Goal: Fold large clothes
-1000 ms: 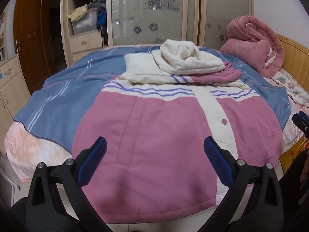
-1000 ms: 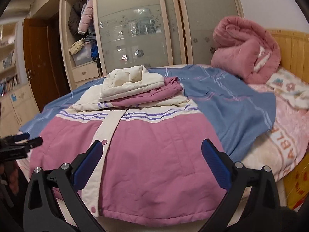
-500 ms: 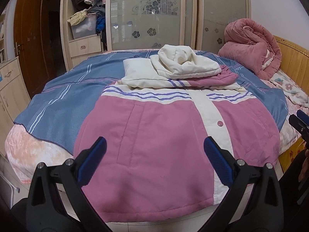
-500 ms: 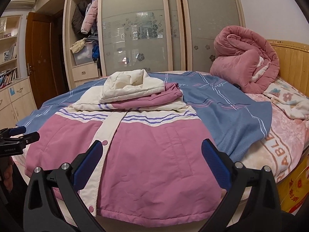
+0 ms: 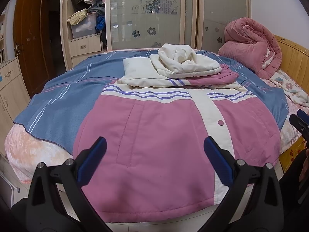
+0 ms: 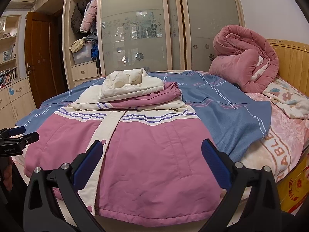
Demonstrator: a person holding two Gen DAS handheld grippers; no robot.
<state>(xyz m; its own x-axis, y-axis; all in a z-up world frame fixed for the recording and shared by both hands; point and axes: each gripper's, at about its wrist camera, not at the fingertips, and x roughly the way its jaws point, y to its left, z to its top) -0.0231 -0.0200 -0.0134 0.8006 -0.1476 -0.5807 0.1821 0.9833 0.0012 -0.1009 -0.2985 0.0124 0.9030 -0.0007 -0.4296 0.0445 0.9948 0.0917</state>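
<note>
You see a rolled pink quilt (image 6: 245,61) by the wooden headboard (image 6: 291,65), a blue blanket (image 5: 58,106) spread over the bed, and a frosted-glass wardrobe (image 6: 135,29) behind.

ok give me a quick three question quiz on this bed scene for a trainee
1. True or false: the left gripper is shut on the jacket.
2. What lies on top of the jacket's folded-in sleeves? A) the cream hood B) the rolled pink quilt C) a book
3. Fill in: the jacket lies on a ____ blanket.

Key: 1 false, both the left and the right gripper are open above the hem. 2 A. 3 blue.
</note>
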